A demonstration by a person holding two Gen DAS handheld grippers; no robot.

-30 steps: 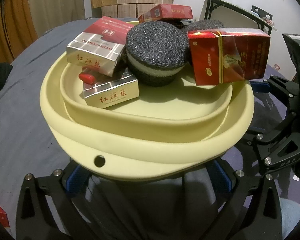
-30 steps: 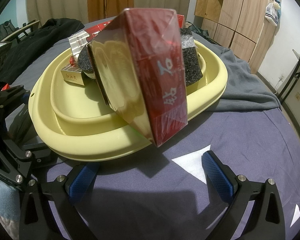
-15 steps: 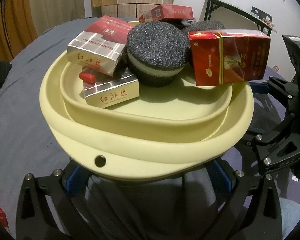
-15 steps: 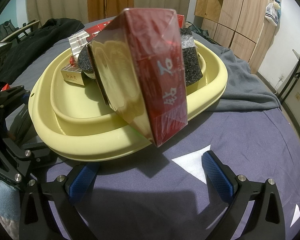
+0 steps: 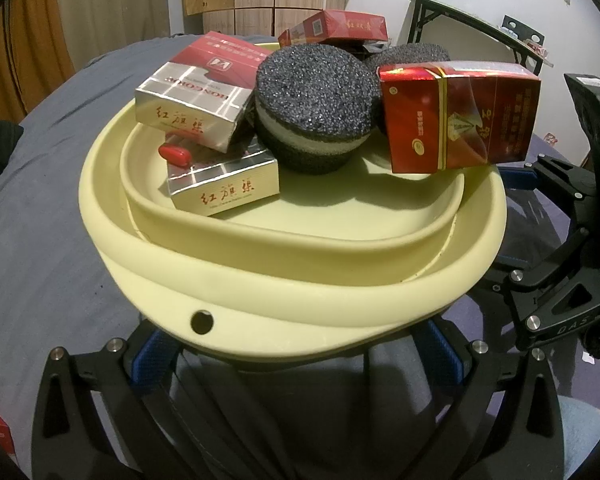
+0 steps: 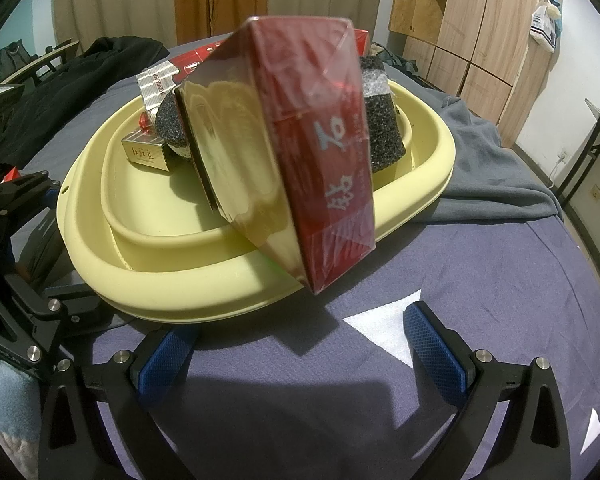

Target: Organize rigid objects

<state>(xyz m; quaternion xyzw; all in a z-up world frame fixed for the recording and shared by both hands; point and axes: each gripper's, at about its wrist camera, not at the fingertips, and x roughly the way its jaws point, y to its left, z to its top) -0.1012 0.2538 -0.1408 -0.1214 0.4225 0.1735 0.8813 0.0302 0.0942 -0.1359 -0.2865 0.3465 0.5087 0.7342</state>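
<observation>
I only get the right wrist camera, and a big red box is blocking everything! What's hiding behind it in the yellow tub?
Observer: A round black sponge with a pale band round its middle sits right beside the red box.
Operator: Is there anything little in there?
Observer: Yes, a small red oblong thing lies on the lower silver box, tucked under the edge of the upper silver box.
Operator: Where's the other gripper?
Observer: The left gripper is open, its fingers spread wide just below the near rim of the yellow tub.
</observation>
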